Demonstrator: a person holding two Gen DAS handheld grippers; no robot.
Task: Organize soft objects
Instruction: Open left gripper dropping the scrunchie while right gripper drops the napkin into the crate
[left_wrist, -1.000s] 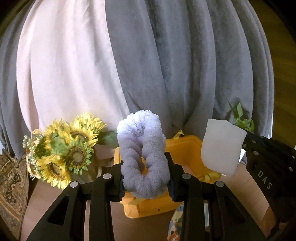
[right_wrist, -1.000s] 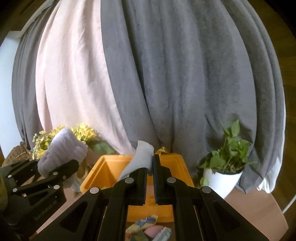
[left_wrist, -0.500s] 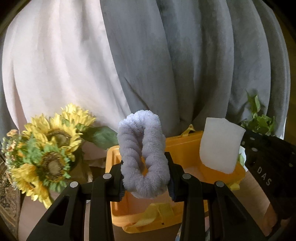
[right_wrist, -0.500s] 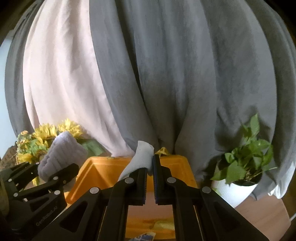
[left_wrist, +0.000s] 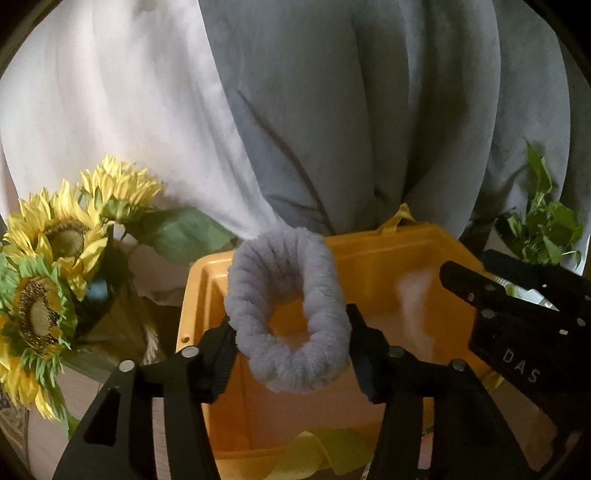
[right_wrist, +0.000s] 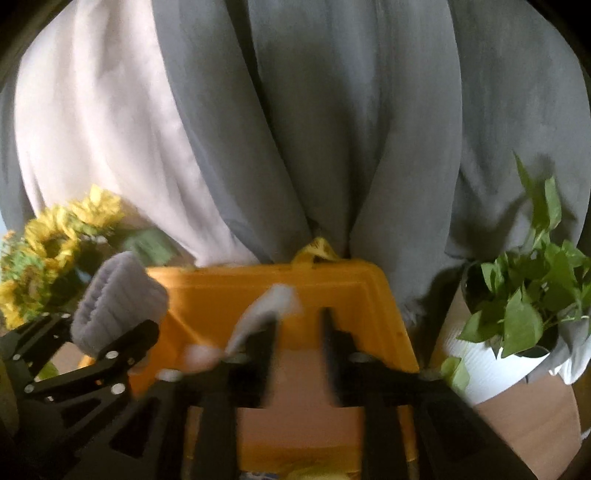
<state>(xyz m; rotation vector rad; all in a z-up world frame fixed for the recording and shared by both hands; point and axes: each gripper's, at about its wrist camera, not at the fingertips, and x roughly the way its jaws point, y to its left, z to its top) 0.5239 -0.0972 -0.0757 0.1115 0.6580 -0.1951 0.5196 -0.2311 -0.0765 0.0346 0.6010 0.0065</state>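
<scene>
My left gripper is over the yellow bin, its jaws spread wide, with a fluffy lavender loop still between the fingertips. The loop also shows in the right wrist view. My right gripper is open above the same bin. A white cloth is blurred and dropping off its left finger into the bin; in the left wrist view it is a pale blur inside the bin.
Sunflowers stand left of the bin. A potted green plant in a white pot stands to its right. Grey and white curtains hang close behind. A wooden surface lies below.
Both grippers moved forward over the bin. The right gripper opened and let go of the white cloth. The left gripper's jaws widened and the loop slackened into a rounder shape.
</scene>
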